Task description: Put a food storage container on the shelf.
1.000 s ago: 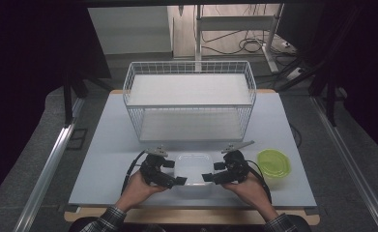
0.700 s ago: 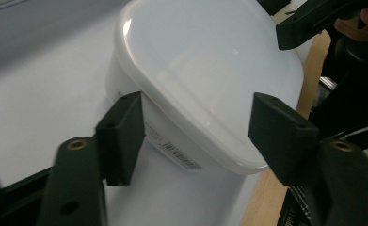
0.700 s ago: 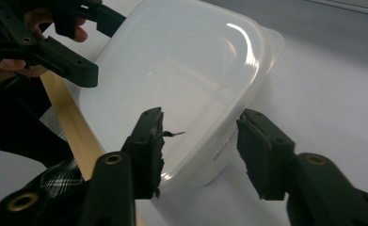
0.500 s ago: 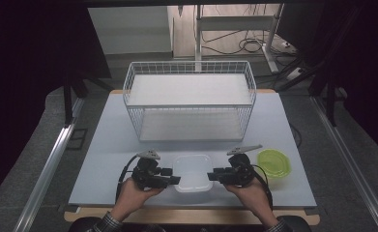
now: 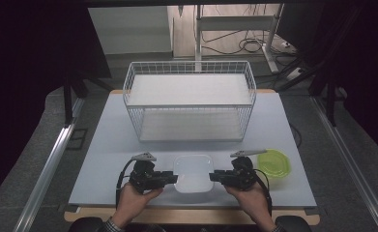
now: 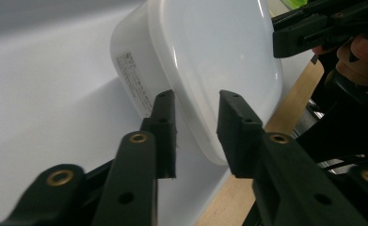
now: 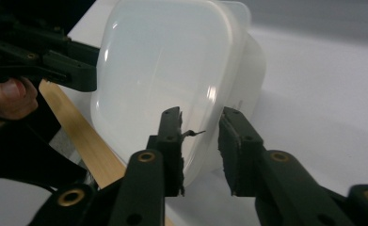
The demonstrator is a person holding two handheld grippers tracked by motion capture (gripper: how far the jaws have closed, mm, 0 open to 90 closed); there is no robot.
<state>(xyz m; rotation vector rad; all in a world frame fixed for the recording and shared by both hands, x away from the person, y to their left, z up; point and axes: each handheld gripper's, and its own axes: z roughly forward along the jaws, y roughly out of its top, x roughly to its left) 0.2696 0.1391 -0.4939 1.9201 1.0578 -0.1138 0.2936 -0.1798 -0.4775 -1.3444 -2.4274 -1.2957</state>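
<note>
White container (image 5: 193, 172) sits at the near bench (image 5: 104, 145) edge, between both grippers. Left gripper (image 5: 163, 178) and right gripper (image 5: 220, 177): fingers have just been closing, each pair now straddles a container rim, gap narrow; pad contact unclear. Wire basket (image 5: 190, 101) stands behind, well apart. Green lid (image 5: 273, 163) just right of the right gripper. Open bench to the left.
</note>
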